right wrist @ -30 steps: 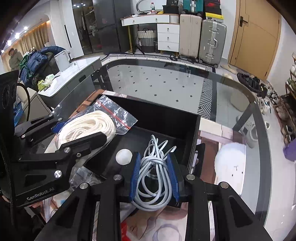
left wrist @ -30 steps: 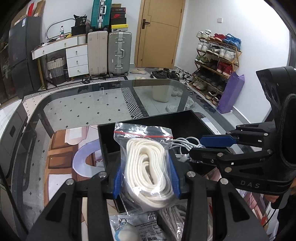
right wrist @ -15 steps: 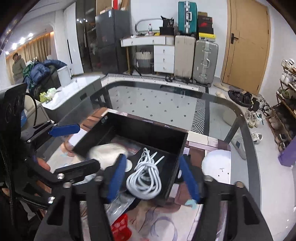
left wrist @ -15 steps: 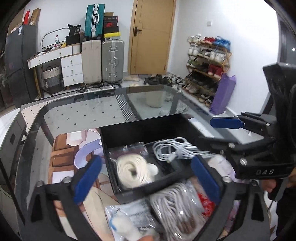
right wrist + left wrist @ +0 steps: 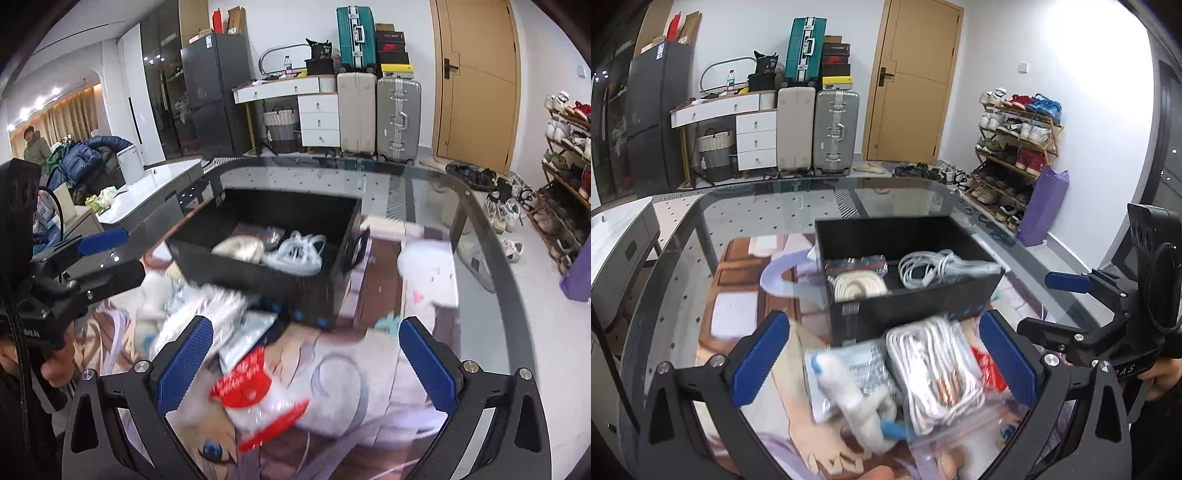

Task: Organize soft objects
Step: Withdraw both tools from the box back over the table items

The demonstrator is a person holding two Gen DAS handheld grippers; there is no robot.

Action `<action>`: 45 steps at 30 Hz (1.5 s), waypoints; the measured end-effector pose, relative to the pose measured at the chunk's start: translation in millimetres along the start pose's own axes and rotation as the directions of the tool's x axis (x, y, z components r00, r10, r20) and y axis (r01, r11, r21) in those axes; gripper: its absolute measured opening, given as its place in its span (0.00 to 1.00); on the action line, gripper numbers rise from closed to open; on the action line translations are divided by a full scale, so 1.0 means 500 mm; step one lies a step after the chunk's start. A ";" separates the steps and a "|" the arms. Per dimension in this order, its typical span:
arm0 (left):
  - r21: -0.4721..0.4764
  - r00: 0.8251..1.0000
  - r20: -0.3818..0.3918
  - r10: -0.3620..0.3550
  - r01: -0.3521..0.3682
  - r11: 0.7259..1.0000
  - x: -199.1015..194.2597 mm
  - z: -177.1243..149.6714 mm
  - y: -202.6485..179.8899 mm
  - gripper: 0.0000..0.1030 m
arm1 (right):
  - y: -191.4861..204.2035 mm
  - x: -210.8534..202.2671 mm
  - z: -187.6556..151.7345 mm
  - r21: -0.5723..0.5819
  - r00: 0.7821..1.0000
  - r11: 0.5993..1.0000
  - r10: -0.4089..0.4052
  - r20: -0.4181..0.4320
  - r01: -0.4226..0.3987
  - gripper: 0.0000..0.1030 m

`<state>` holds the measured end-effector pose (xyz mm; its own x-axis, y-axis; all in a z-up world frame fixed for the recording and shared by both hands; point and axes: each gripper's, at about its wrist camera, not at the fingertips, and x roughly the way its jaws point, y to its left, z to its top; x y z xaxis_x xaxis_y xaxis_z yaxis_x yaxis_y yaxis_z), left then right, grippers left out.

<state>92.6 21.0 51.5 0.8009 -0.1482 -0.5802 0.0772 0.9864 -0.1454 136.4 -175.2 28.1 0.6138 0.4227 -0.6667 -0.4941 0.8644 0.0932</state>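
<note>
A black box (image 5: 908,306) stands on the glass table. Inside it lie a bagged white rope coil (image 5: 858,286) and a white cable bundle (image 5: 934,267). Both also show in the right wrist view, the rope coil (image 5: 240,247) left of the cable bundle (image 5: 295,253). My left gripper (image 5: 884,360) is wide open on the near side of the box, above a bag of white cords (image 5: 936,373) and a bag with a fluffy white item (image 5: 849,380). My right gripper (image 5: 306,363) has its jaws opening, nothing gripped, over a red-and-clear packet (image 5: 258,387).
A printed mat (image 5: 369,369) covers the near part of the glass table (image 5: 768,214). A white round pad (image 5: 428,273) lies right of the box. Suitcases (image 5: 834,133), a shoe rack (image 5: 1015,147) and a purple bag (image 5: 1043,206) stand beyond the table.
Both grippers opened and let go: the bagged rope and the cable bundle now lie in the box. Both hands drew back to the near side of the box.
</note>
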 end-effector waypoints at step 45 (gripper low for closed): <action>-0.032 0.988 -0.116 0.098 -0.103 0.994 0.029 -0.122 0.046 1.00 | 0.048 0.090 -0.108 -0.053 0.985 0.999 -0.019 -0.173 0.010 0.99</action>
<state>69.6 37.2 -9.1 0.7305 -0.0576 -0.6805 -0.0244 0.9936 -0.1104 119.1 -150.3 -39.7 0.5076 0.3527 -0.7861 -0.5196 0.8531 0.0473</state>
